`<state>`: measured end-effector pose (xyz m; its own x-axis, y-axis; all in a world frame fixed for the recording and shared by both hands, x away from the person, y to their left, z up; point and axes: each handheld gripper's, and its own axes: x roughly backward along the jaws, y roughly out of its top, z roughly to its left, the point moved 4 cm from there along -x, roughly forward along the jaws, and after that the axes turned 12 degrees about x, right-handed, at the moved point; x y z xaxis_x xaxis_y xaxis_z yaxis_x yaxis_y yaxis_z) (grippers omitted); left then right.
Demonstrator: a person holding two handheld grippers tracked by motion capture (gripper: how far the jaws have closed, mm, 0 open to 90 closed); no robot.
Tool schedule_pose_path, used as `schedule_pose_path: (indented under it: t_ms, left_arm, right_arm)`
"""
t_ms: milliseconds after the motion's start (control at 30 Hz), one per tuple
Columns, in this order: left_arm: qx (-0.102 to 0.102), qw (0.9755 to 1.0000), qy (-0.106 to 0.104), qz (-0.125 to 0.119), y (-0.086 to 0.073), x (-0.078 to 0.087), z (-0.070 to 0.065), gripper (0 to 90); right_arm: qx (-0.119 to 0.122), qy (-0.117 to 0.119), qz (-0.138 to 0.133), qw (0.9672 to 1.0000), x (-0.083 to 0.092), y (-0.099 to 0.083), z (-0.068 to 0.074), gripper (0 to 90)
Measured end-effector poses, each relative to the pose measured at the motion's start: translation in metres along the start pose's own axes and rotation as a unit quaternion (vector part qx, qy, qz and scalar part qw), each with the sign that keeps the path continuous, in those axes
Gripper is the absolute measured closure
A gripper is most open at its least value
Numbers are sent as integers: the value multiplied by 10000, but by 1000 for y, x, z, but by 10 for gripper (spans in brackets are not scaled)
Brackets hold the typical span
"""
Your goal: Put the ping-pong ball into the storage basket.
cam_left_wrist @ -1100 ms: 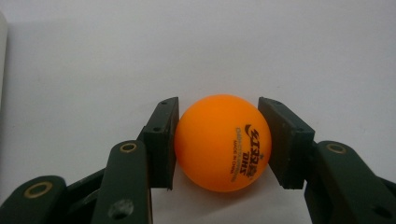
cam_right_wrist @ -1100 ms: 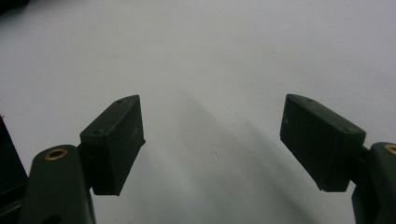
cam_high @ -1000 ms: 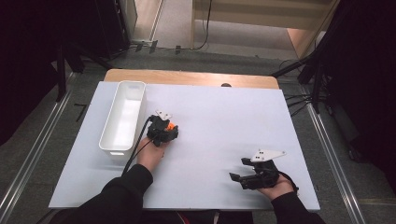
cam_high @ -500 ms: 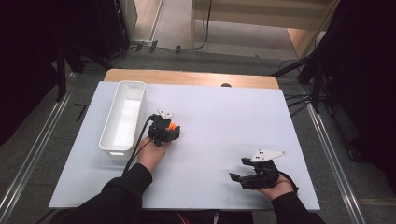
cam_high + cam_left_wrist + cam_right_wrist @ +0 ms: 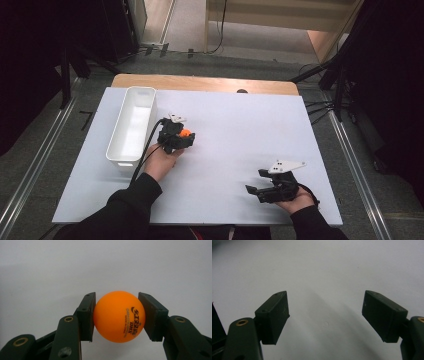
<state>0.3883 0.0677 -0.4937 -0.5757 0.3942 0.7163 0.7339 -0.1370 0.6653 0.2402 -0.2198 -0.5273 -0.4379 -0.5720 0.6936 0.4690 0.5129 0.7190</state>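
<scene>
An orange table-tennis ball [image 5: 118, 316] with dark print sits squeezed between both pads of my left gripper [image 5: 117, 315], held above the white tabletop. In the high view that ball [image 5: 185, 133] shows at the tip of the left gripper [image 5: 184, 136], just right of a long white bin [image 5: 131, 125]. My right gripper [image 5: 254, 191] rests low near the table's front right, jaws spread wide. In the right gripper view its two pads [image 5: 274, 315] stand far apart over bare white surface, nothing between them.
The white table sheet [image 5: 240, 125] covers a wooden top whose far edge [image 5: 200, 82] shows beyond it. The white bin stands lengthwise at the left. Dark stands and cables [image 5: 330, 75] flank the table on the floor.
My left gripper has lifted slightly with the orange ball still in it. The right gripper has stayed where it was.
</scene>
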Motion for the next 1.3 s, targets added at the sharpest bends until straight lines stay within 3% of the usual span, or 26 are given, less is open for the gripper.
schedule_pose_path:
  t_ms: [267, 667, 1200, 1300]
  left_arm:
    - [71, 9998, -184, 15, 6, 13, -2, 509]
    - [-103, 9998, -176, 48, 14, 30, -3, 509]
    - [-243, 9990, -348, 138, 27, 52, -3, 509]
    - [-351, 9985, -381, 153, 28, 55, -3, 509]
  right_arm:
    - [-15, -7, 1, 10000, 0, 0, 0, 204]
    - [-9, 0, 2, 10000, 0, 0, 0, 205]
    - [-2, -13, 1, 10000, 0, 0, 0, 204]
    - [-7, -8, -1, 10000, 0, 0, 0, 204]
